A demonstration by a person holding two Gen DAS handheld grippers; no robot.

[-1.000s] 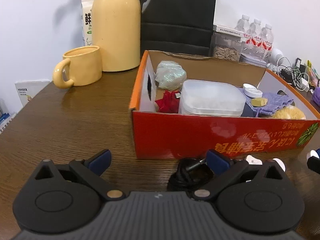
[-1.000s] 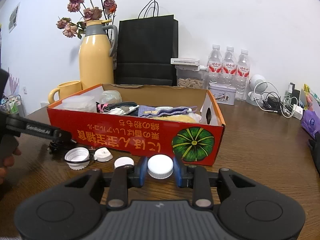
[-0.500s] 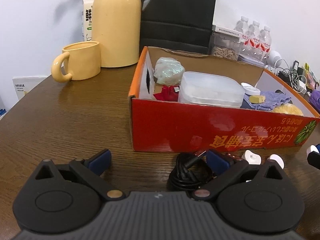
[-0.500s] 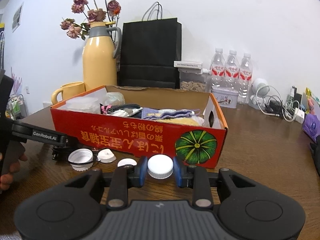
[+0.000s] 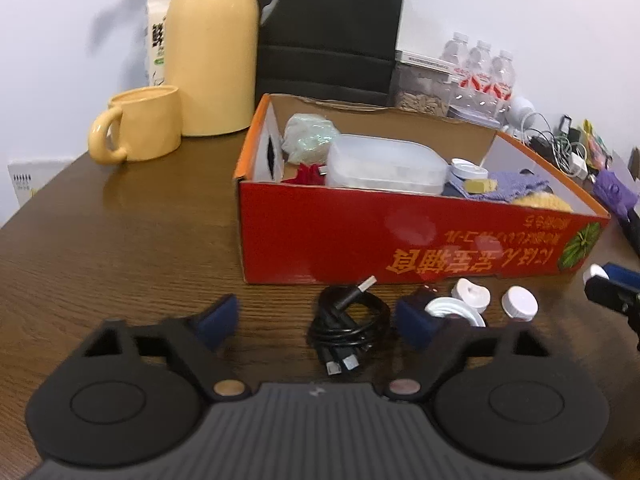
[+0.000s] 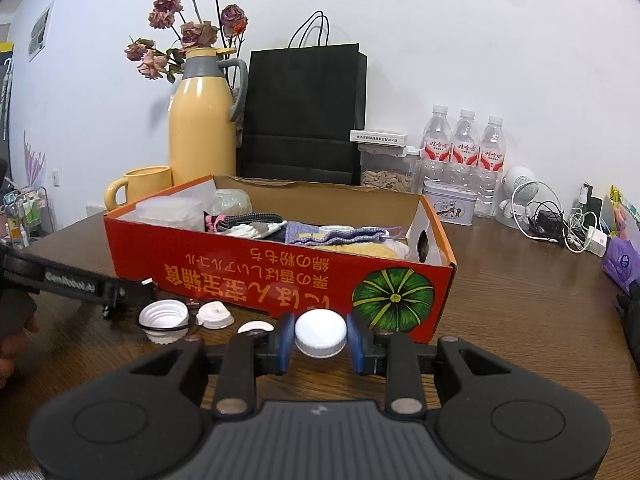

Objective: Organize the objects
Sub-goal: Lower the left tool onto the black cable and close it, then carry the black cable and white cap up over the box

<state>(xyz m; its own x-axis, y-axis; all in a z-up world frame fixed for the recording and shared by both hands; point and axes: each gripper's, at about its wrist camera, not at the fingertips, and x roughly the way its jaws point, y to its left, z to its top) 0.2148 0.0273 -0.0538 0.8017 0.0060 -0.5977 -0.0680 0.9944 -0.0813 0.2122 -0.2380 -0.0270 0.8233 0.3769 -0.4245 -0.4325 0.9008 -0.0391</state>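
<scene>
The left gripper [image 5: 316,318], tilted downward, has just been closing its jaws though they stand apart, while the right gripper [image 6: 320,339] has its jaws clamped.

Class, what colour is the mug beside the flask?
Pale yellow mug; left wrist view shows it best.

red box [image 5: 340,240], white cap [image 6: 320,332], black cable [image 5: 348,324]

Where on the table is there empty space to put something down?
Bare wood lies left of the red box, in front of the yellow mug. More lies right of the box, before the tangled chargers. The strip in front of the box is crowded: black cable, loose white caps.
</scene>
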